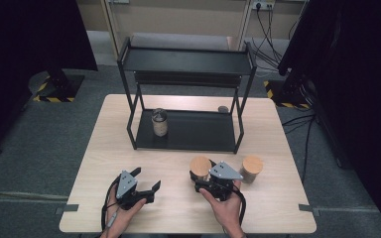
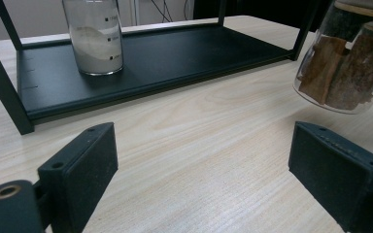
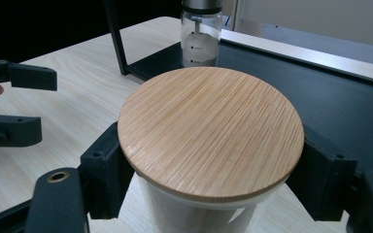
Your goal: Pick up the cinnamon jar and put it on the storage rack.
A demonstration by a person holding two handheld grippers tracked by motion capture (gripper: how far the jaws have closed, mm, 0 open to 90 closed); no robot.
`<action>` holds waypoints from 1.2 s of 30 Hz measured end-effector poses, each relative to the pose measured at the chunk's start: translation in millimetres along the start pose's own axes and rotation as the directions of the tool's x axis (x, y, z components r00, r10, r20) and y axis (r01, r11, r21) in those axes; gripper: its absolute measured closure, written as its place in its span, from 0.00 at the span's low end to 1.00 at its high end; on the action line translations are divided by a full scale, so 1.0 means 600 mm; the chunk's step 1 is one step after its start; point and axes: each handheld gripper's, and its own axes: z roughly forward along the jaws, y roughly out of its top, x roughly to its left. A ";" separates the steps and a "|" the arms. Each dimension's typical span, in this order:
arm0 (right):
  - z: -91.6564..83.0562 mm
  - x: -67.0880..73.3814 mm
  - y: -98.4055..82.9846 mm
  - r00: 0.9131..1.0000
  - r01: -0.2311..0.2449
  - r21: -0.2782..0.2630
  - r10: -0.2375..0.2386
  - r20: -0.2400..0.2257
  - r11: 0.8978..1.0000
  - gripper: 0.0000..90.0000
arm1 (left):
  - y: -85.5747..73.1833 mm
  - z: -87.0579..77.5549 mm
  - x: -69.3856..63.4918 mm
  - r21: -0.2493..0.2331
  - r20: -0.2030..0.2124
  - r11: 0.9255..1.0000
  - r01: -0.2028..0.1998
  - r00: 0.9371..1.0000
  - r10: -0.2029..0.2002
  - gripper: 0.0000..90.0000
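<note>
My right gripper (image 1: 202, 174) is shut on a glass jar with a round bamboo lid (image 3: 211, 128), one black pad on each side just below the lid. In the left gripper view that jar (image 2: 342, 73) holds brown bark-like pieces and leans over. The left gripper (image 1: 148, 177) rests near the table's front edge, open, with bare wood between its jaws (image 2: 209, 165). It also appears at the left in the right gripper view (image 3: 14, 102).
A black two-tier shelf (image 1: 203, 131) stands at the middle back of the table. A glass jar of white powder (image 1: 159, 122) sits on its lower tray at left, and a small dark object (image 1: 222, 109) at the back right. A second bamboo-lidded jar (image 1: 252, 166) stands right of my right gripper.
</note>
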 end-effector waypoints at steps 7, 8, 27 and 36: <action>0.003 -0.004 0.006 1.000 -0.012 -0.011 0.013 0.014 1.000 0.29 | 0.000 0.000 0.000 -0.001 0.000 1.000 0.002 1.000 -0.002 0.11; 0.004 -0.004 0.007 1.000 -0.014 -0.013 0.015 0.016 1.000 0.29 | 0.000 0.000 0.000 -0.001 0.000 1.000 0.002 1.000 -0.002 0.11; 0.017 -0.015 0.026 0.998 -0.041 -0.040 0.043 0.045 0.998 0.29 | 0.000 0.000 0.001 -0.001 0.002 1.000 0.004 1.000 -0.004 0.11; 0.025 -0.018 0.036 0.997 -0.050 -0.048 0.052 0.048 0.998 0.29 | 0.000 0.000 0.001 -0.003 0.001 1.000 0.005 1.000 -0.005 0.11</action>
